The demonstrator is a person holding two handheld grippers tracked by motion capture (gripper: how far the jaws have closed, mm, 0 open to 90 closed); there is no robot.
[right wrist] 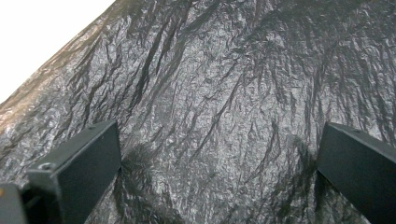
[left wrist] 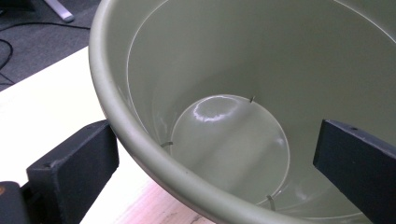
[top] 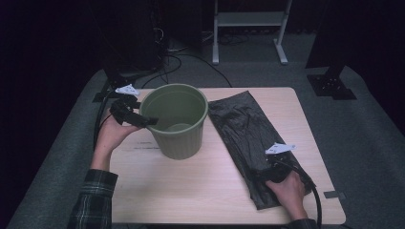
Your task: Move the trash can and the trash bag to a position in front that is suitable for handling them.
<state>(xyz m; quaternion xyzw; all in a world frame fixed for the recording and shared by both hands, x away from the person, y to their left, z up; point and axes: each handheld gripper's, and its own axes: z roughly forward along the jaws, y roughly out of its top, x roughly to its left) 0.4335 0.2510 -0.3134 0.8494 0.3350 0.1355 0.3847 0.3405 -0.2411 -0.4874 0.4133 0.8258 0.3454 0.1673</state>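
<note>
A green plastic bin stands upright and empty on the wooden table, left of centre. My left gripper is open and straddles the bin's left rim, one jaw outside the wall and one inside. A crumpled black plastic bag lies flat on the table to the right of the bin. My right gripper is open and hovers low over the near end of the bag, with both jaws spread wide above the wrinkled film.
The light wooden table sits on grey carpet. Cables trail on the floor behind the left corner, and a white frame stands farther back. A dark stand base sits at the back right.
</note>
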